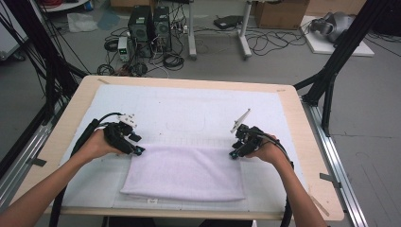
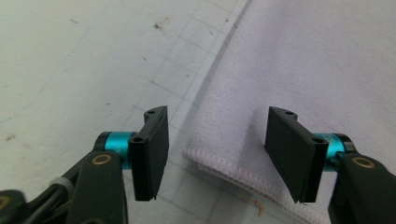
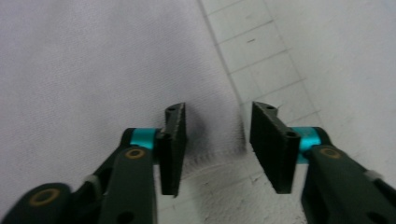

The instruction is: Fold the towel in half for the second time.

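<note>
**Both grippers parted at towel's far corners**

Folded white towel (image 1: 183, 172) lies flat on the gridded mat (image 1: 189, 111), near the table's front edge. Left gripper (image 2: 215, 149) straddles its far-left corner, jaws apart. Right gripper (image 3: 217, 140) is released over its far-right corner.

towel (image 1: 184, 172) lies on the mat (image 1: 189, 106) atop the table (image 1: 309, 156), towards its near edge.
</note>
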`<state>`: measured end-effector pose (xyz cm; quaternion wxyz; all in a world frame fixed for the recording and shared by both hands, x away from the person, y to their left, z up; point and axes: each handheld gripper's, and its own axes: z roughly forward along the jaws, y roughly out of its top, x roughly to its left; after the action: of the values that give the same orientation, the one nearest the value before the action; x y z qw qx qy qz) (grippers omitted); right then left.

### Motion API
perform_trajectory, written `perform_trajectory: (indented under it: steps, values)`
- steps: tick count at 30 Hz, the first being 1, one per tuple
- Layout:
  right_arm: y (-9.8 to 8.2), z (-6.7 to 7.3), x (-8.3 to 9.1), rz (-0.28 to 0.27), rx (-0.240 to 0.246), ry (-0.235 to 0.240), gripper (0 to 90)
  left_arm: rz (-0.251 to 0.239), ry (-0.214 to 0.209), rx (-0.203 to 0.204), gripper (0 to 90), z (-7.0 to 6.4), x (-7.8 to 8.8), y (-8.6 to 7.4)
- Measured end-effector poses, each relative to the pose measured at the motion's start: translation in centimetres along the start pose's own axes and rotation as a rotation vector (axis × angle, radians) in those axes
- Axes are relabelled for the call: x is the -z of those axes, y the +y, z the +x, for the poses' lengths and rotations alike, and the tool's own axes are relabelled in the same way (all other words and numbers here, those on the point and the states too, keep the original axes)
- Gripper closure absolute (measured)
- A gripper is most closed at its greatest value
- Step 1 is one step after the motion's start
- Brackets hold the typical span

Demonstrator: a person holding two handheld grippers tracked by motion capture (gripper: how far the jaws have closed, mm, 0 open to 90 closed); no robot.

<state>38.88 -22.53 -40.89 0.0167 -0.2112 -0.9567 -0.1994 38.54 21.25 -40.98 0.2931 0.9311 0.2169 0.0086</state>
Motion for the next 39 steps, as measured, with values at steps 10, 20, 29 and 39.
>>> perform_trajectory:
  steps: [10, 20, 29, 39]
  values:
    - [0.4, 0.6, 0.1, 0.025, 0.006, -0.013, 83.4, 0.013, -0.071, 0.126, 80.4, 0.0, -0.7, 0.1]
    - [0.8, 0.6, 1.3, -0.042, 0.024, -0.145, 84.4, 0.003, 0.017, 0.086, 82.7, 0.1, 0.2, 0.7]
    - [1.7, -0.1, 2.1, -0.097, 0.003, -0.243, 84.5, -0.024, 0.101, 0.051, 82.7, 1.4, 1.2, 2.1]
    - [2.6, -2.5, 2.6, -0.171, -0.043, -0.328, 84.4, -0.087, 0.173, 0.049, 82.7, 4.6, 2.3, 4.7]
